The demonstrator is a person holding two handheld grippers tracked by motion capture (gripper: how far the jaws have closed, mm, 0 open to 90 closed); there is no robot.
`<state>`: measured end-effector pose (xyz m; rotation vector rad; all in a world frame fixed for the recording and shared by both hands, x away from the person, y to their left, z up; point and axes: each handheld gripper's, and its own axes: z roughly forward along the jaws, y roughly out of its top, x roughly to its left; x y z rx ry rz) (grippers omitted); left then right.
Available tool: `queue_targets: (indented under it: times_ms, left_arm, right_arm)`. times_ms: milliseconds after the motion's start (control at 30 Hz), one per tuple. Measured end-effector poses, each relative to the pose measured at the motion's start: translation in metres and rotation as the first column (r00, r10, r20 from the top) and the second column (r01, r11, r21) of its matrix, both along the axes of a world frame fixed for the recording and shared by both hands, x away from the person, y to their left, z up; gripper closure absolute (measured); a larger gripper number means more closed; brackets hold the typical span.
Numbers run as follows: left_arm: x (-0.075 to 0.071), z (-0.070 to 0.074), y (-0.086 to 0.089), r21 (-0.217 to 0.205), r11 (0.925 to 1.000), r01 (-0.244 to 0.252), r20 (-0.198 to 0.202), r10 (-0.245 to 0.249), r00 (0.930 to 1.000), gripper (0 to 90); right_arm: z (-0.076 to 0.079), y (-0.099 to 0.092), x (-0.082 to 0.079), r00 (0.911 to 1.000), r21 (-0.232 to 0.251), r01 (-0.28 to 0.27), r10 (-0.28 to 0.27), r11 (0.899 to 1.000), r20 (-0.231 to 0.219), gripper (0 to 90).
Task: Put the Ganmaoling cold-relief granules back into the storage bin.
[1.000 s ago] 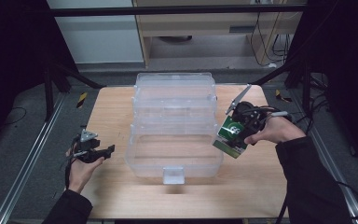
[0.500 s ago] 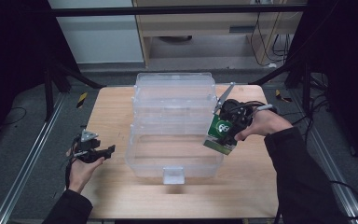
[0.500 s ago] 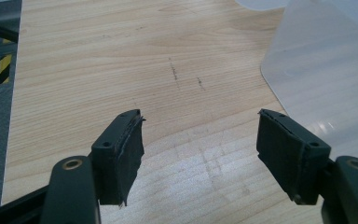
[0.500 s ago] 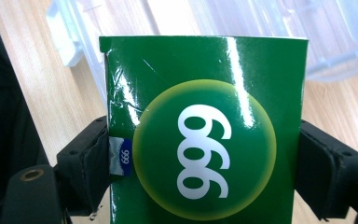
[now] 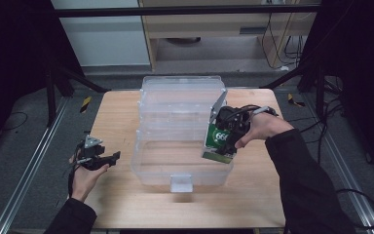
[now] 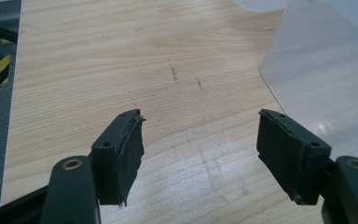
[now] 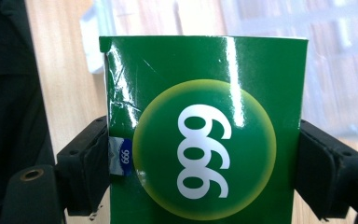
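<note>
Green box (image 7: pixel 205 126) is pinched in the right tongs (image 5: pixel 222 141) over the clear bin (image 5: pixel 182 105); left tongs (image 6: pixel 200 154) spread wide over the wooden tabletop (image 5: pixel 117 112) at 9 o'clock.

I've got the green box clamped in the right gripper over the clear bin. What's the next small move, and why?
Probably lower the green box straight down into the clear plastic bin, then open. The right gripper clamps the box by both sides and holds it above the bin's open front section, just inside its right wall. The left gripper stands open over bare table, so it need not help.
</note>
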<state>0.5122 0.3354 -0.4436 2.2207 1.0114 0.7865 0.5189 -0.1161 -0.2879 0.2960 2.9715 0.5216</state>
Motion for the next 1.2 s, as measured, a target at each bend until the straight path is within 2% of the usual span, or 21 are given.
queue_targets:
  times_ms: [67, 233, 367, 500, 967, 1200]
  left_arm:
    - [0.000, 0.000, 0.000, -0.001, 1.0000, -0.003, -0.002, 0.003, 1.0000, 30.5]
    - [-0.001, -0.001, -0.001, -0.014, 0.9999, -0.010, -0.005, 0.010, 0.9999, 30.5]
    - [0.000, -0.001, -0.001, -0.007, 1.0000, -0.003, -0.008, 0.002, 1.0000, 30.4]
    - [0.000, -0.002, -0.001, -0.008, 1.0000, -0.004, -0.009, 0.004, 1.0000, 30.4]
    - [0.000, -0.003, -0.002, -0.006, 1.0000, -0.006, -0.015, 0.006, 0.9999, 30.4]
    - [0.001, -0.004, -0.002, -0.008, 0.9999, -0.009, -0.017, 0.009, 0.9998, 30.4]
  right_arm:
    - [-0.002, 0.004, -0.001, 0.9996, -0.010, -0.027, 0.027, 1.000, -0.005, 17.1]
    - [-0.008, 0.010, 0.001, 0.9986, -0.025, -0.053, 0.053, 0.998, -0.004, 17.1]
    - [-0.014, 0.013, 0.002, 0.9951, -0.041, -0.099, 0.099, 0.994, 0.003, 17.1]
    - [-0.021, 0.016, 0.002, 0.9921, -0.052, -0.125, 0.125, 0.991, -0.010, 17.1]
    - [-0.040, 0.014, 0.009, 0.9913, -0.108, -0.131, 0.132, 0.985, -0.005, 16.9]
    - [-0.046, 0.012, 0.008, 0.9879, -0.106, -0.155, 0.154, 0.982, -0.012, 16.8]
